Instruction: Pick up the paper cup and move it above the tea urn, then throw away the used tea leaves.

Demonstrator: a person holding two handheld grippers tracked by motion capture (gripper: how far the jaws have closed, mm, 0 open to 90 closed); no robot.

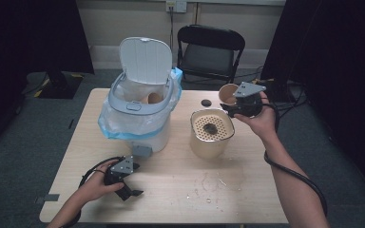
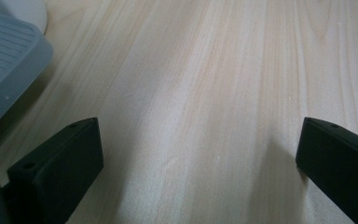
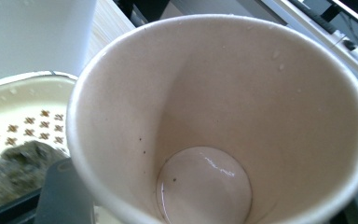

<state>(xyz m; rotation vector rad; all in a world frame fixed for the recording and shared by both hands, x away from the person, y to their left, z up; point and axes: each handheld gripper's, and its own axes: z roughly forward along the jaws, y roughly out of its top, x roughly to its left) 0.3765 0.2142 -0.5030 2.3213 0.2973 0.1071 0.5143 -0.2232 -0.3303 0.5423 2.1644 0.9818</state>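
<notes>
My right gripper (image 1: 235,105) is shut on a paper cup (image 1: 227,93), held tilted in the air just behind and to the right of a beige round container (image 1: 211,142). In the right gripper view the cup (image 3: 223,93) opens towards the camera with a little pale liquid at its bottom. One black finger (image 3: 60,196) presses on its left side. The container's perforated strainer top (image 3: 18,116) carries a dark wet clump (image 3: 18,168). My left gripper (image 1: 134,180) lies near the table's front left, open with nothing between its fingers (image 2: 65,158).
A white pedal bin (image 1: 142,102) with a blue liner stands at the back left, lid up, a brown cup inside. Its grey pedal (image 2: 4,60) sits close to my left gripper. A small black cap (image 1: 206,102) lies behind the container. Droplets (image 1: 209,185) spot the front of the table. A black chair (image 1: 210,52) stands behind.
</notes>
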